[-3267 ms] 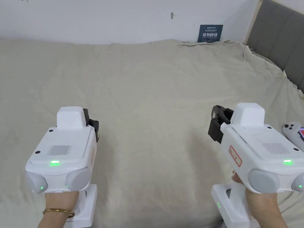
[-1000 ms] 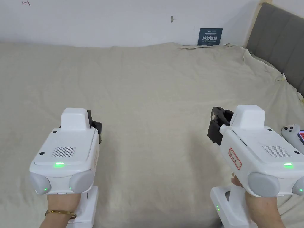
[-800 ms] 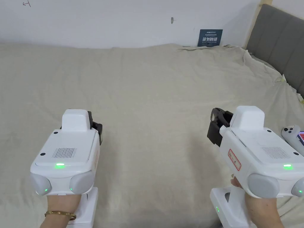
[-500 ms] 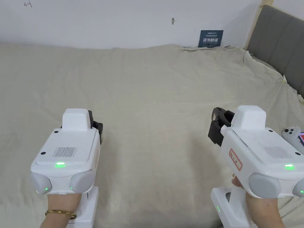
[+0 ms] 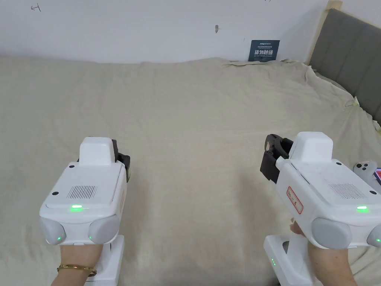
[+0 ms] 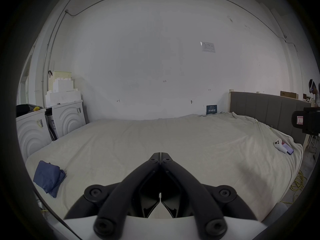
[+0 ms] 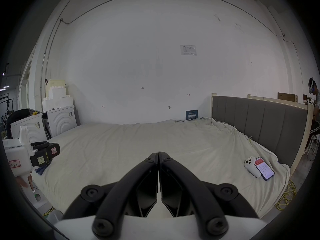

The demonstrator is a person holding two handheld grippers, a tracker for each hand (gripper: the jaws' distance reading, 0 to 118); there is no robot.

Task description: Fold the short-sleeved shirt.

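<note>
Covering most of every view, the bed [image 5: 193, 111] with its beige sheet is the landmark here. Grey headboard [image 7: 259, 120] runs along the bed's right side, white wall behind the far edge. White washing machines [image 6: 52, 122] stand off the bed's far left corner, foam blocks stacked on top. The short-sleeved shirt [image 6: 48, 178] (dark blue, bunched in a heap, not spread) lies on the bed at its near left corner; in the right gripper view it's mostly hidden behind the other gripper, probably the blue scrap under it. Left gripper [image 6: 160, 154] hangs over the near left part of the bed, jaws closed tip to tip, nothing between them. Right gripper [image 7: 158, 153] hangs over the near right part of the bed, jaws also pressed together and empty. Both well apart from the shirt, each held from below by a hand. A white controller [image 7: 252, 168] and a phone [image 7: 264, 168] lie touching side by side near the bed's right edge. Small dark blue sign [image 5: 263, 50] leans on the wall at the bed's far edge.
</note>
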